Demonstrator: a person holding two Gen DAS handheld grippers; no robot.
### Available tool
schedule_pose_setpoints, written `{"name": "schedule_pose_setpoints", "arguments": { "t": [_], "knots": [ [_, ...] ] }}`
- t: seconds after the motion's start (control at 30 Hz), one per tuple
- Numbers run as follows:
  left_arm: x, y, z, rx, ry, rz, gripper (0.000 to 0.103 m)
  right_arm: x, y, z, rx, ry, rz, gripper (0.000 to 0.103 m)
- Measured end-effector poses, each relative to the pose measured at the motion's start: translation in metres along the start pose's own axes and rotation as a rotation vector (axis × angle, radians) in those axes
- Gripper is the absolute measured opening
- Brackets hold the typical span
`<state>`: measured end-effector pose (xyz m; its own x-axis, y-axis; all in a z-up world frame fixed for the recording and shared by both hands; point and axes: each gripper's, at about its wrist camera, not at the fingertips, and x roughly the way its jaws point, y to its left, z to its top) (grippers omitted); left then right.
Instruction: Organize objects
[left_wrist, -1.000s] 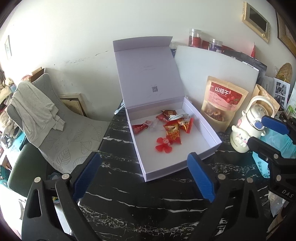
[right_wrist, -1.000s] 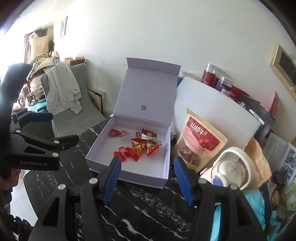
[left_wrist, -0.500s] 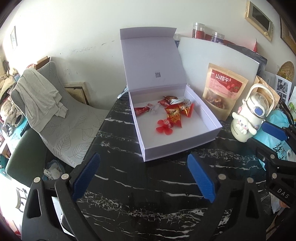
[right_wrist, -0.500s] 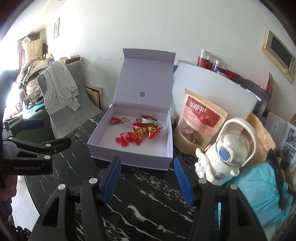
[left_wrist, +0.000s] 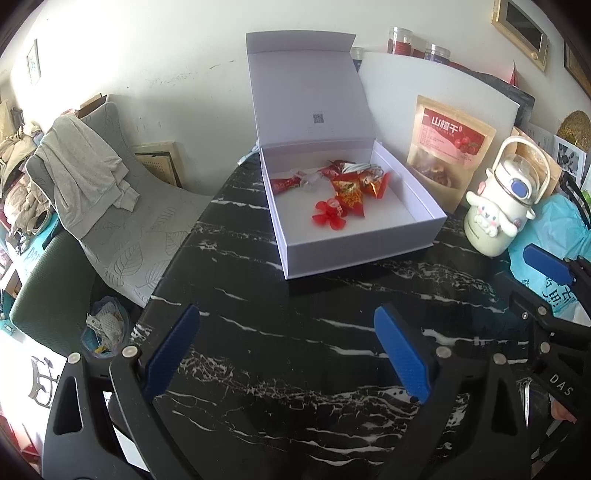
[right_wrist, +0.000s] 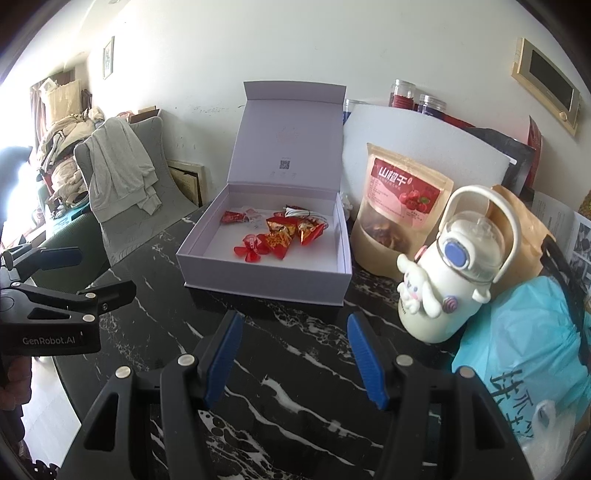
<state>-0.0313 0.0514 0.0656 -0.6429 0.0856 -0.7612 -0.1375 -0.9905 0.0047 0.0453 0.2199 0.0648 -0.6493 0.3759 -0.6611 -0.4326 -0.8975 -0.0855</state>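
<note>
Closing the lid of the box (right_wrist: 266, 258) ahead of both released jaws means pushing its raised flap (right_wrist: 288, 136) forward evenly, sweets (right_wrist: 280, 236) untouched.

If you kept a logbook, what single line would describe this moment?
left gripper: open, empty | right gripper: open, empty | box: lid up, sweets inside | both over table

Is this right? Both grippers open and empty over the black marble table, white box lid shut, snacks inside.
Not quite: the white box has its lid standing open, upright against the wall, as the right wrist view shows. The rest holds: left gripper and right gripper are open and empty over the black marble table, snacks inside the box.
</note>
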Motion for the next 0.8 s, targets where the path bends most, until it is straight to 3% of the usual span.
{"name": "schedule_pose_setpoints", "arguments": {
  "t": [0.23,0.8],
  "knots": [
    [0.0030,-0.0011,-0.0076,-0.020,0.031,-0.042,0.096,0.0023,0.0047,-0.0089,-0.015,0.008,0.014,0.060],
    [-0.0044,-0.0021,-0.0044,-0.005,0.022,-0.032,0.096,0.0024,0.0059,-0.0055,-0.023,0.007,0.014,0.060]
  ]
}}
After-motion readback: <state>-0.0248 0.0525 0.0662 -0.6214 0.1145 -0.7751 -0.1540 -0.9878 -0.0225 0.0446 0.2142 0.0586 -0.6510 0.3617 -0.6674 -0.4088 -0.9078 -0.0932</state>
